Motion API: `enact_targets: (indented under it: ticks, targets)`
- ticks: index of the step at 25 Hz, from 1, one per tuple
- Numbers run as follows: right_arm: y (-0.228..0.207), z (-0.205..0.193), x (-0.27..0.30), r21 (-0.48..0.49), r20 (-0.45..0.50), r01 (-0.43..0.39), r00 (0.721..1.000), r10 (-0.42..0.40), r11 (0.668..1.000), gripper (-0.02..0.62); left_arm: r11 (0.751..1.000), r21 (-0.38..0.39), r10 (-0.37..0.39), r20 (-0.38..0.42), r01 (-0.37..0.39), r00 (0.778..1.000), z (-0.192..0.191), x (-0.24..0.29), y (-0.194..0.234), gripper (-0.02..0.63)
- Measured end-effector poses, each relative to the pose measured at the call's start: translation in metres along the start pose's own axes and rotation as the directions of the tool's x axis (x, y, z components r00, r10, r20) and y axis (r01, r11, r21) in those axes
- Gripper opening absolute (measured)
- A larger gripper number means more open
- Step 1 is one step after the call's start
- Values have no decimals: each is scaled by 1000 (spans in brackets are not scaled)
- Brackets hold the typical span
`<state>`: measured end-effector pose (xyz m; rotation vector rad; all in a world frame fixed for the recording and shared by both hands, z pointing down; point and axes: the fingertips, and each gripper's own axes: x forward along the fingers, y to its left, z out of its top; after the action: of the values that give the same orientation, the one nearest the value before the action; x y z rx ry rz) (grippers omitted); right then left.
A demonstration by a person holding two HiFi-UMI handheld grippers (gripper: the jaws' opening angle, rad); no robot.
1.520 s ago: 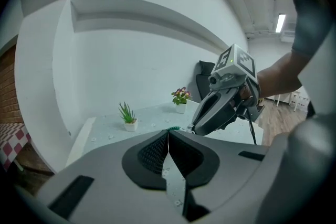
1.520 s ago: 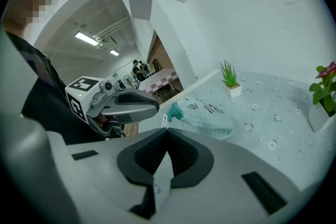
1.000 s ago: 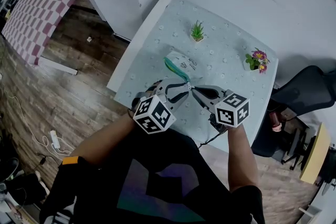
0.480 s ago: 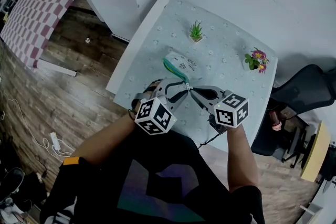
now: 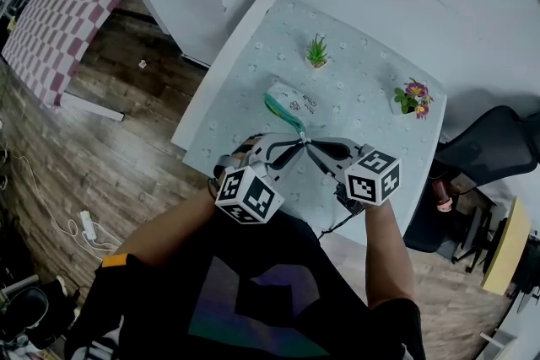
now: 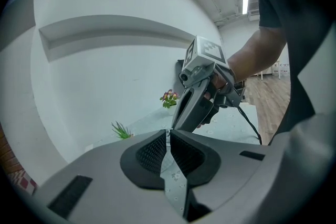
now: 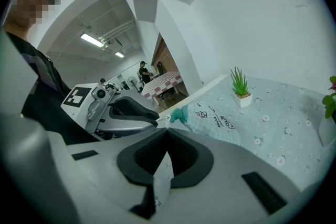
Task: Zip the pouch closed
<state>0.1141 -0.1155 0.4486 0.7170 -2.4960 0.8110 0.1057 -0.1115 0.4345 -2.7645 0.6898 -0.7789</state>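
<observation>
While just closed on zip pull (image 7: pixel 165 119), L tool (image 6: pixel 169 132)

pouch (image 5: pixel 291 104): soft cloth | table cover (image 5: pixel 364 55): matt cloth | floor (image 5: pixel 126 135): wood

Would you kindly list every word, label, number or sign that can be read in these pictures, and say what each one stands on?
Pouch: black print and small drawings on its pale side, too small and blurred to read.
Left marker cube and right marker cube: black-and-white square patterns only, no letters or numbers.
Nothing else in view bears text that can be read.
</observation>
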Motion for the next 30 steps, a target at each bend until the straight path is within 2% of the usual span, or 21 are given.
enact_targets:
  ticks: [6, 15, 23, 30]
  targets:
    - [3, -1, -1, -7, -3, 1, 1000, -1, 1000, 17, 999, -38, 37, 11, -37, 999, -1, -4, 4, 17]
    - [5, -5, -3, -21, -15, 9, 1000, -9, 1000, 17, 995, -92, 32, -17, -34, 999, -9, 1, 1, 17]
    - [-2, -9, -4, -19, -28, 35, 999, -35, 999, 17, 981, -191, 29, -41, -36, 999, -20, 2, 13, 12]
    - [-18, -22, -10, 12, -53, 84, 995, -83, 996, 17, 949, -285, 97, -140, -134, 985, -60, 4, 54, 12]
